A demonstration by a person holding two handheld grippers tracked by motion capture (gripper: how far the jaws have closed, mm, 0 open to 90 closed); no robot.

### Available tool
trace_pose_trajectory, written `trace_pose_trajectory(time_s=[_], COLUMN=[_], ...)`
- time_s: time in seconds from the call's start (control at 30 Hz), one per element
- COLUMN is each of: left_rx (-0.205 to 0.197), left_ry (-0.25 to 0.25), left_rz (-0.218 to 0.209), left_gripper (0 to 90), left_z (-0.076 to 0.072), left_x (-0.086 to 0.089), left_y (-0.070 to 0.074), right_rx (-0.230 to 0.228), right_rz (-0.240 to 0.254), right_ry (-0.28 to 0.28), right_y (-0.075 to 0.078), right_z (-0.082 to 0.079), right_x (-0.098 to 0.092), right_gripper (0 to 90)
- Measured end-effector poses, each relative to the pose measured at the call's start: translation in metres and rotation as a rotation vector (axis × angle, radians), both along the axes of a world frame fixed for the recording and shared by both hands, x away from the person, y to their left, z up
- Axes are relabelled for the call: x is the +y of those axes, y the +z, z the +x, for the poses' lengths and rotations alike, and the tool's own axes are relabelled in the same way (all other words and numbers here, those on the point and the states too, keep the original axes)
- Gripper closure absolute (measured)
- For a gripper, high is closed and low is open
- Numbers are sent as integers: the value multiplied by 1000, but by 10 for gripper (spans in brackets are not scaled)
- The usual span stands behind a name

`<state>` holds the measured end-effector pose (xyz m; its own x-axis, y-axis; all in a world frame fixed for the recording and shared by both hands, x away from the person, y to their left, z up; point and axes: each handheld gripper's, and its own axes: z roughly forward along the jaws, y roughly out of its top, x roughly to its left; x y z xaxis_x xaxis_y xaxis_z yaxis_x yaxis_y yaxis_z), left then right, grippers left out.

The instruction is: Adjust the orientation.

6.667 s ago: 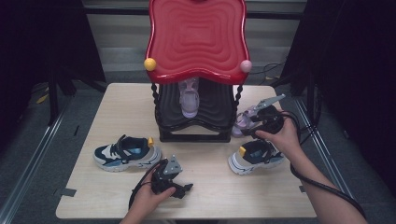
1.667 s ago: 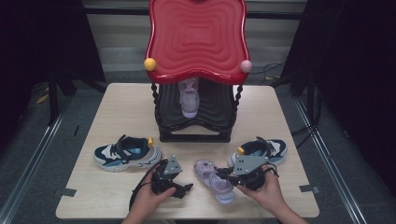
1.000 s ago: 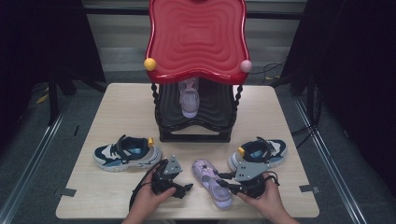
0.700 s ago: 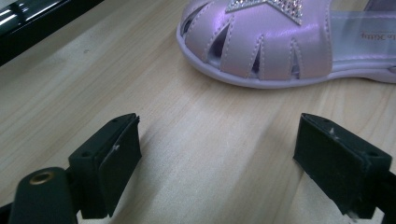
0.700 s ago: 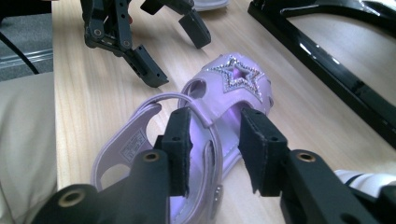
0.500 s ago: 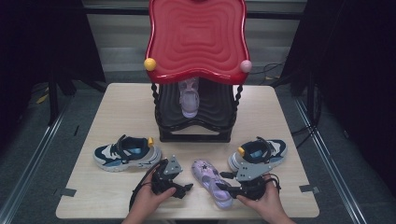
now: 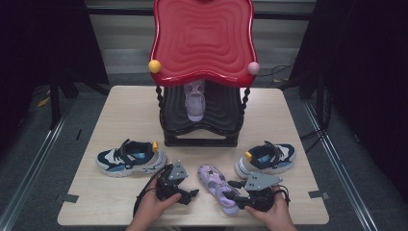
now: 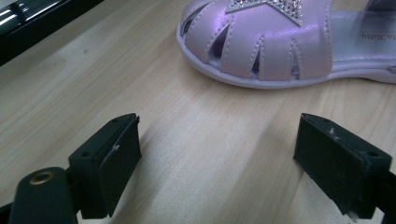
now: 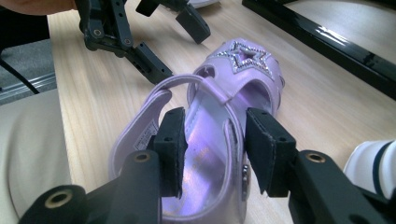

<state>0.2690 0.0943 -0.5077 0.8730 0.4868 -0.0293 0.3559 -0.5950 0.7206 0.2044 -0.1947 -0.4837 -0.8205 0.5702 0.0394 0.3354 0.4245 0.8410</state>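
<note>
A purple sandal [image 7: 219, 187] with a rhinestone star on its toe strap lies flat on the wooden table [image 7: 120, 110] near the front edge, between the person's 2 hands, its toe pointing toward the shoe rack [image 7: 202, 115] and its heel toward the person. The right gripper [image 9: 212, 149] sits over the sandal's heel end; in the right gripper view 1 jaw stands inside the footbed and the other just outside the sandal's side wall, which passes between them. Its jaws have just been opening, and a narrow gap shows between each pad and the side wall, so they stand loosely apart around it rather than clamped. The left gripper [image 8: 217, 158] rests low on the table just beside the sandal's toe, its jaws spread wide with only bare wood between them; the toe lies near but apart from its pads in the left gripper view. On the rack's black lower shelf, under the red wavy top, a second purple sandal [image 7: 195, 98] stands with its toe toward the person. A blue and white sneaker [image 7: 130, 158] lies on the table to the left, and a matching sneaker [image 7: 267, 159] lies to the right, close to the right gripper.
</note>
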Motion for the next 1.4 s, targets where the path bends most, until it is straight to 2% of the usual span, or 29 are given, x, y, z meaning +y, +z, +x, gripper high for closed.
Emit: trace_pose_trajectory(time_s=[0.2, 0.33, 0.73, 1.0, 1.4], left_rx=[0, 0, 0, 0, 0], left_ry=[0, 0, 0, -1, -1], left_rz=[-1, -1, -1, 0, 0], left_gripper=[140, 140, 140, 140, 140], left_z=[0, 0, 0, 0, 0], left_x=[0, 0, 0, 0, 0], left_y=[0, 0, 0, 0, 0], right_rx=[8, 2, -21, -18, -36], right_rz=[52, 61, 53, 43, 32], right_ry=[-61, -88, -79, -74, -62], right_y=[-6, -7, -11, -12, -12], right_z=[1, 3, 8, 10, 8], right_x=[-4, -4, 5, 8, 10], right_gripper=[585, 613, 646, 685, 798])
